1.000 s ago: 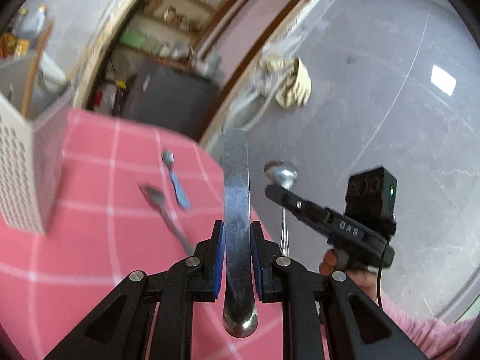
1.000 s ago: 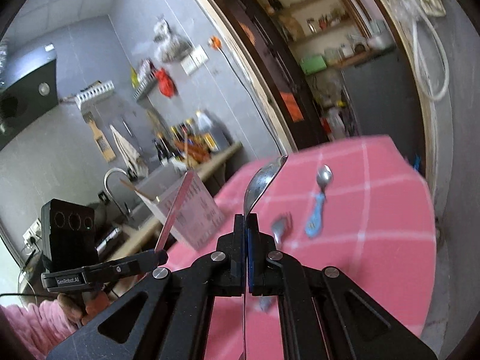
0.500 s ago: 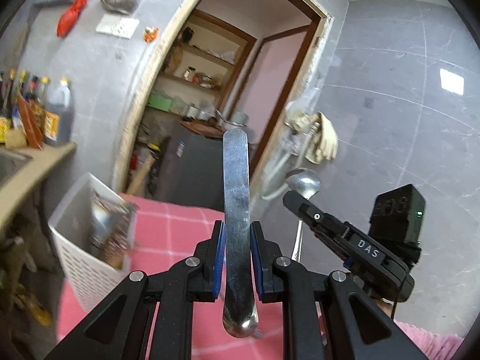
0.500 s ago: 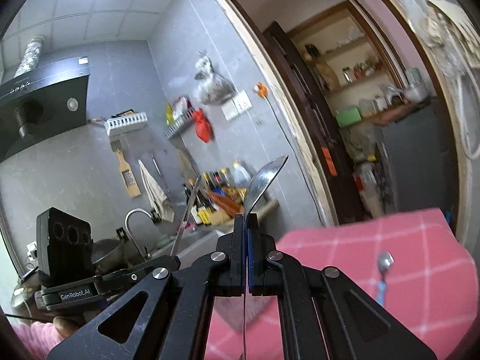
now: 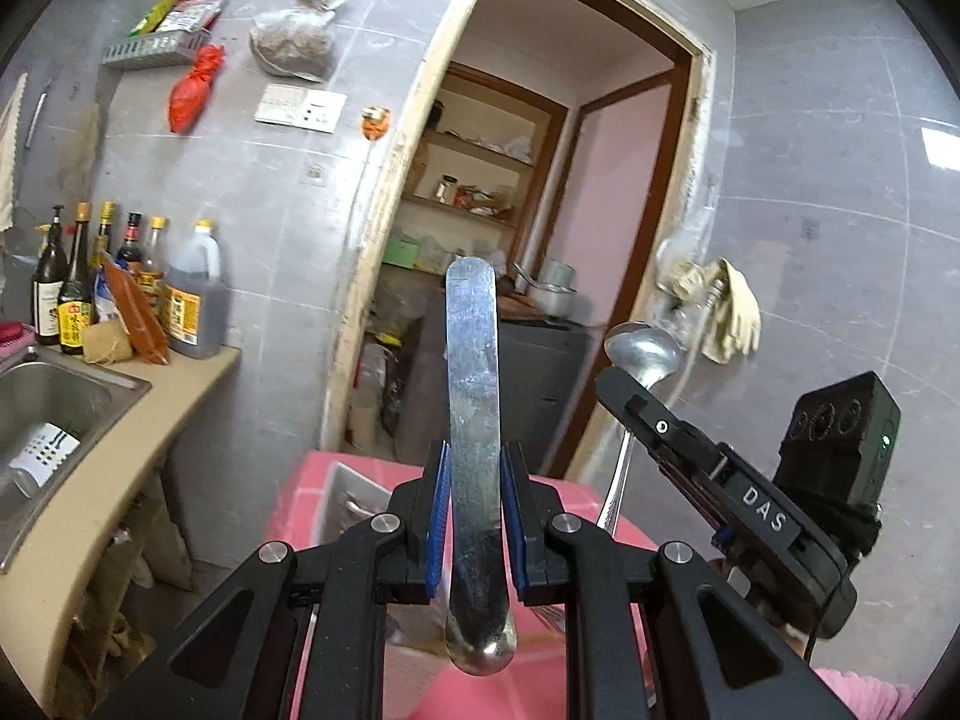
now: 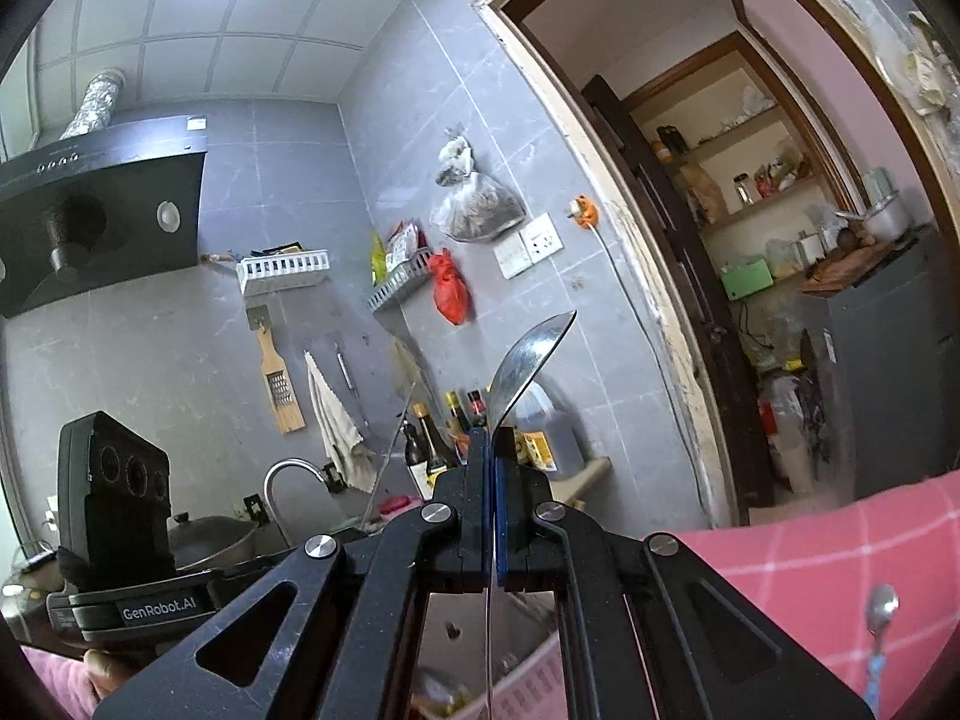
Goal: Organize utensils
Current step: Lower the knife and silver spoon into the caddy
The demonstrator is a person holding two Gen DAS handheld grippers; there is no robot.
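My left gripper (image 5: 474,492) is shut on a flat steel utensil (image 5: 471,360) that stands upright, its rounded end hanging below the blue pads. My right gripper (image 6: 492,462) is shut on a steel spoon (image 6: 528,360) with its bowl pointing up. In the left wrist view that spoon (image 5: 642,348) and right gripper (image 5: 624,396) hang just to the right. The white perforated basket (image 5: 348,492) sits low on the pink checked tablecloth (image 6: 840,540), mostly hidden behind the fingers. A blue-handled spoon (image 6: 879,612) lies on the cloth at the lower right.
A counter with a steel sink (image 5: 54,402) and several bottles (image 5: 120,300) runs along the left. A faucet (image 6: 288,474) and a range hood (image 6: 102,210) are on the far wall. An open doorway (image 5: 528,240) with shelves lies straight ahead.
Both grippers have risen and tilted upward, each keeping its utensil. The view has swung from the tabletop to the wall and doorway, and the basket now sits low beneath the fingers.
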